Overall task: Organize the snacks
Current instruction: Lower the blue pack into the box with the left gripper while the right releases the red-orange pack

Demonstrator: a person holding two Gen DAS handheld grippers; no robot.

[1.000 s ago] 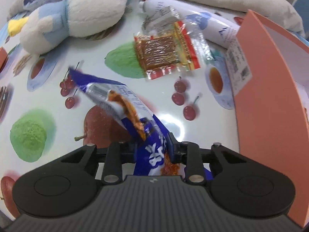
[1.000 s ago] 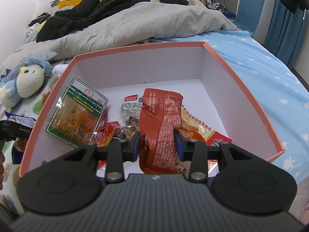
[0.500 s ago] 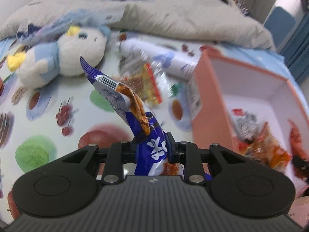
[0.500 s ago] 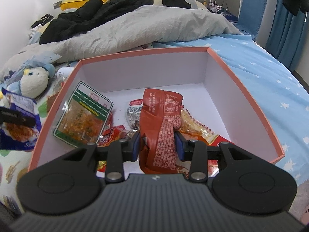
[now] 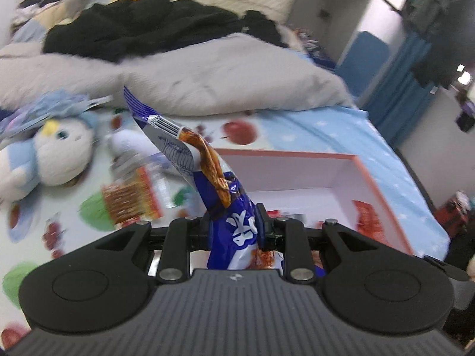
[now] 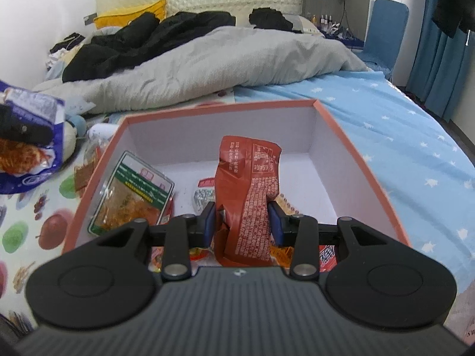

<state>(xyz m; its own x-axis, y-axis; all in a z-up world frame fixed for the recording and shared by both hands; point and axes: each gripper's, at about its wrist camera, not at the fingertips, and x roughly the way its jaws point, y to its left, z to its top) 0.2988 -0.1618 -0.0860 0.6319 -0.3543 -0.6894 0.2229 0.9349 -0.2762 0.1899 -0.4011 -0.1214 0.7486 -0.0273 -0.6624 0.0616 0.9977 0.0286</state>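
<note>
My left gripper (image 5: 234,227) is shut on a blue and silver snack bag (image 5: 207,172), held up in the air at the left of the orange box (image 5: 297,155). The same bag (image 6: 26,142) shows at the left edge of the right wrist view, with the left gripper's black body on it. My right gripper (image 6: 242,222) is shut on a red snack packet (image 6: 249,178) over the orange box (image 6: 356,160). Inside the box lie a green-edged clear packet (image 6: 133,195) and several other snacks.
A clear packet of brown snack (image 5: 130,198) and a white tube (image 5: 130,145) lie on the fruit-print cloth (image 5: 89,216) left of the box. A plush toy (image 5: 56,154) sits further left. A grey duvet (image 6: 207,65) and black clothes fill the bed behind.
My left gripper has risen with the blue bag and swung right, so the box's inside has come into its view. The right gripper has lifted slightly with the red packet.
</note>
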